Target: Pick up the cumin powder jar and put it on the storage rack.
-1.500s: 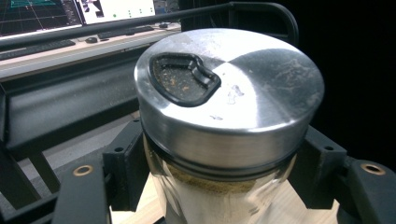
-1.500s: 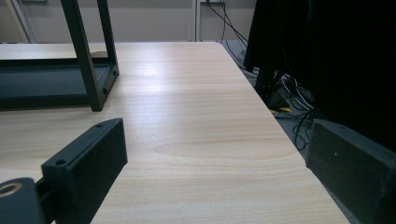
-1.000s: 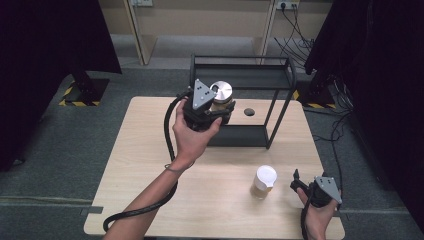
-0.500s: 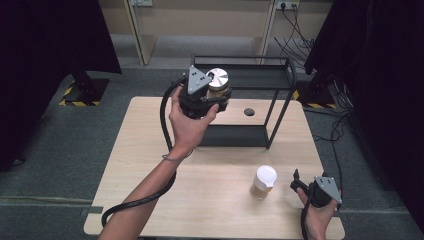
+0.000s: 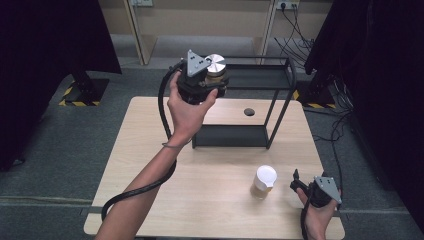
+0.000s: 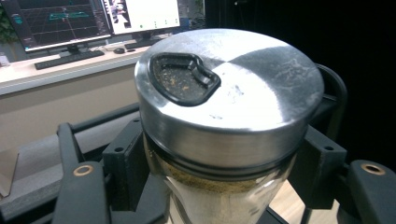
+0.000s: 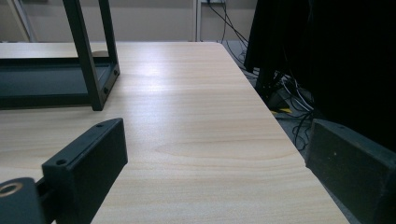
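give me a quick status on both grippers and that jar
Left gripper shut on the metal-lidded jar, held up beside the black rack. Right gripper open, low at the table edge. White-lidded jar stands beside it. Nothing in the way.

Your left gripper (image 5: 214,82) is clamped on the silver-lidded jar (image 5: 216,67), held upright in the air at the top level of the black rack (image 5: 280,107). Your right gripper (image 5: 299,184) rests at the table's (image 5: 150,150) near right corner, just beside the white-lidded jar (image 5: 263,182), not touching it.
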A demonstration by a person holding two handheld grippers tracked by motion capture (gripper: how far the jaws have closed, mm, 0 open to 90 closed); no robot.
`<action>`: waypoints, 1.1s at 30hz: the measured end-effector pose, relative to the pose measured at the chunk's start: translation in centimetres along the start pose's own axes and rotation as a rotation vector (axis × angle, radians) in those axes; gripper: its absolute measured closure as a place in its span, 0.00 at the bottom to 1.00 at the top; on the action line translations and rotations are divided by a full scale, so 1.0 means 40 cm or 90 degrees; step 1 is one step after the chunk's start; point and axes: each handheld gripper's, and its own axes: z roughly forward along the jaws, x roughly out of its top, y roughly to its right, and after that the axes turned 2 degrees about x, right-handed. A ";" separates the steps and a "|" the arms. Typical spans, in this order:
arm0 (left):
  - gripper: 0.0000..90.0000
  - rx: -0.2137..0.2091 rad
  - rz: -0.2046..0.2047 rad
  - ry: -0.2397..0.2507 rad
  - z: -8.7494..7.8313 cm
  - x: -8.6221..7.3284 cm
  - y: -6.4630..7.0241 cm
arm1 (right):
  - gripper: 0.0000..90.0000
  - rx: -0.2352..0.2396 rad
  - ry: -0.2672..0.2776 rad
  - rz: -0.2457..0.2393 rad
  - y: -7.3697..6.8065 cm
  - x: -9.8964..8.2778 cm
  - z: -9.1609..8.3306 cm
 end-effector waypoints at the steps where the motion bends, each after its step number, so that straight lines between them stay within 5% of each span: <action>1: 0.34 0.003 0.000 -0.001 0.003 0.004 -0.002 | 0.06 0.000 0.000 0.000 0.000 0.000 0.000; 17: 0.34 0.059 0.016 -0.046 0.080 0.059 -0.007 | 0.06 0.003 0.001 -0.004 -0.001 -0.001 0.000; 30: 0.34 0.064 -0.003 -0.067 0.135 0.076 -0.016 | 0.07 0.005 0.000 -0.008 -0.001 0.000 0.000; 33: 0.34 0.058 -0.024 -0.067 0.146 0.075 -0.026 | 0.06 0.005 0.001 -0.008 -0.001 0.000 0.000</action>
